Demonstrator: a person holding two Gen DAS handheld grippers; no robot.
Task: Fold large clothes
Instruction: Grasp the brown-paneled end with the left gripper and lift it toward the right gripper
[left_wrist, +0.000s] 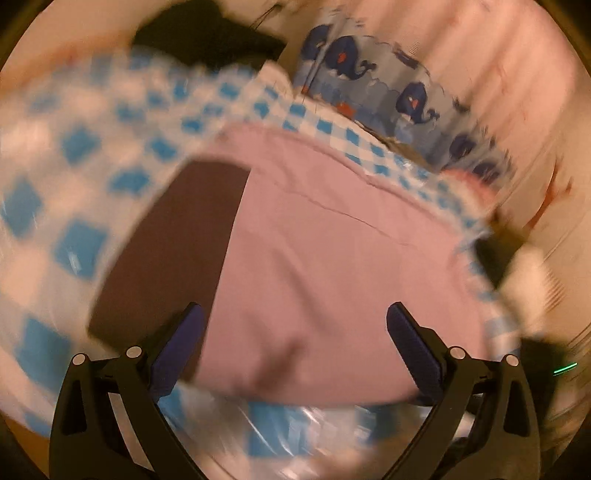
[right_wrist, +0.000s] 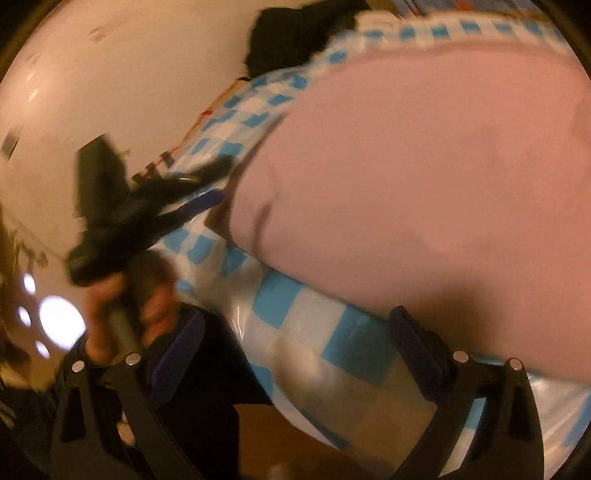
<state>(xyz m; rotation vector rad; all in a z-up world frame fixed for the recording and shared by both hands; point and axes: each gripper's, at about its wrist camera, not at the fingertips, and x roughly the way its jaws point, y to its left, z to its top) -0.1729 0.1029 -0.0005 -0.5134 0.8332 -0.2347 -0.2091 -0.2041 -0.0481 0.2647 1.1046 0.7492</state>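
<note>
Claws (left_wrist: 295, 332) (right_wrist: 297, 338) two, agape, one pink garment (left_wrist: 332, 258)

This looks like a room in a home, lit with warm indoor light. A glossy blue-and-white checked cloth (left_wrist: 74, 155) covers the tabletop, with a pink garment (left_wrist: 332, 258) spread on it, a whale-print fabric (left_wrist: 399, 96) beyond, and a dark piece of clothing (left_wrist: 207, 40) heaped at the far edge. Plain pale walls (right_wrist: 140, 74) and round lamps (right_wrist: 61, 325) overhead suit an ordinary living space.
</note>
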